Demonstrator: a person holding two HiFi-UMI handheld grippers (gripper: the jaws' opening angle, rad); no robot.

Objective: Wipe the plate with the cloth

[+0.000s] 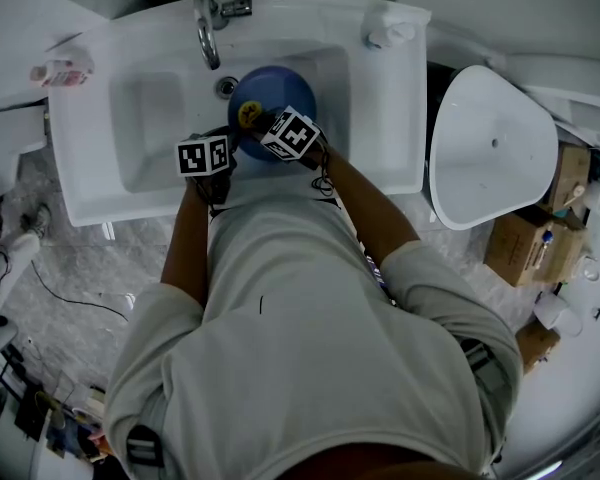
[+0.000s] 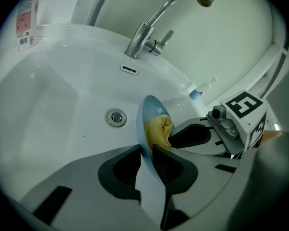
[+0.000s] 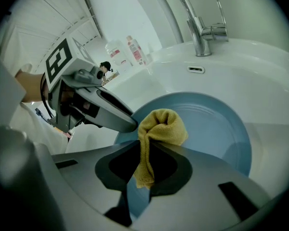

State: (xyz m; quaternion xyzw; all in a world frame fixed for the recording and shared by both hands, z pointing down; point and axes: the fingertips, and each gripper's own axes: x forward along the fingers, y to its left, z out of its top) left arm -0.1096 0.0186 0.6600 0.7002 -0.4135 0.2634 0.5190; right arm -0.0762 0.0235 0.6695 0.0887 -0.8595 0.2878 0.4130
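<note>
Both tools are loaded: left tool (image 2: pixel 145 154) pinches the blue plate (image 2: pixel 151 110) by its rim, likely stiff and slippery; right tool (image 3: pixel 145 150) pinches the soft yellow cloth (image 3: pixel 162 125) at lower centre.

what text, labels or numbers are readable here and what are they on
Nothing reads clearly.
Red-labelled bottle: print too blurred to read.
Marker cubes: black-and-white square patterns, no words.
Cardboard boxes: any print too small to read.
</note>
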